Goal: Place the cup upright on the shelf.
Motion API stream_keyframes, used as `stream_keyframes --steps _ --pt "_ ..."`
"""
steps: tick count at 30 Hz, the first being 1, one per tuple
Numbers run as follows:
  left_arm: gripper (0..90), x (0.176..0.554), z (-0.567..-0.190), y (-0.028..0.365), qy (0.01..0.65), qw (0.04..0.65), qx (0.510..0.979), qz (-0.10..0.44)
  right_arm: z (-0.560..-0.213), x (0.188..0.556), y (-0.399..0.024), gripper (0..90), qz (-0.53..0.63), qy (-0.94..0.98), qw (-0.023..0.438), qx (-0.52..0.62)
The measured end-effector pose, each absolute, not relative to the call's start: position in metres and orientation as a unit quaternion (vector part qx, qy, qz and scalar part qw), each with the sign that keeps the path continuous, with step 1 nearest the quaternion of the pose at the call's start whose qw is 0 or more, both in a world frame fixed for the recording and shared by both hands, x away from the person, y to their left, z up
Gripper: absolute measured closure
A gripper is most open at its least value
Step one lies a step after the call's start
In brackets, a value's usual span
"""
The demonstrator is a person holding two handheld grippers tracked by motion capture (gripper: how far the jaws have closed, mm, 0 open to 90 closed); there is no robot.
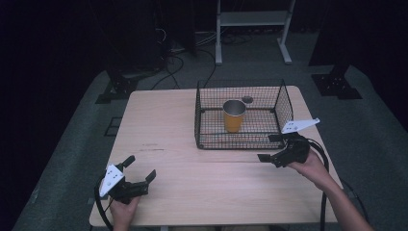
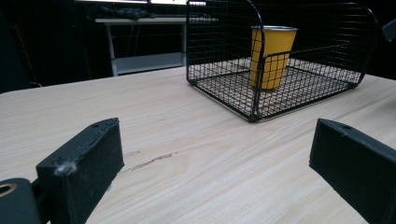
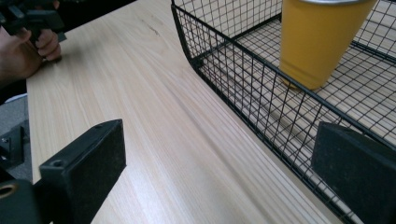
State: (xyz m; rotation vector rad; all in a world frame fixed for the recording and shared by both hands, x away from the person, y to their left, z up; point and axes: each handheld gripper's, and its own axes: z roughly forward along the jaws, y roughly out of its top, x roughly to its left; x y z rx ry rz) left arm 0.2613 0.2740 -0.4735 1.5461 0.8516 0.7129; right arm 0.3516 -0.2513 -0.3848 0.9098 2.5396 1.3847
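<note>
A yellow cup [image 1: 234,116] with a metal rim stands upright inside a black wire basket [image 1: 207,139] on the far right half of the wooden table [image 1: 168,130]. The cup [image 2: 272,55] and the basket [image 2: 219,93] lie ahead of the left gripper's jaws. My left gripper [image 1: 139,168] rests near the table's front left corner, open and empty. Just off the basket's front right corner, my right gripper [image 1: 270,147] is open with nothing between its jaws. Its view shows the basket's front wall [image 3: 252,93] close by, with the cup [image 3: 317,42] behind it.
A small dark round object [image 1: 247,99] lies in the basket's far corner behind the cup. A white metal frame [image 1: 252,21] and cables stand on the floor beyond the table. The other hand [image 3: 28,46] shows far off in the right gripper view.
</note>
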Motion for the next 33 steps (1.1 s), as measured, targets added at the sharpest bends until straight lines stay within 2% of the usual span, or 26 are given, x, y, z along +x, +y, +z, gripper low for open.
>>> stream_keyframes --steps 33 --pt "2.2 0.261 -0.474 0.274 0.365 0.579 0.662 0.307 -0.409 0.327 -0.267 2.5 0.455 0.832 0.052 0.314"
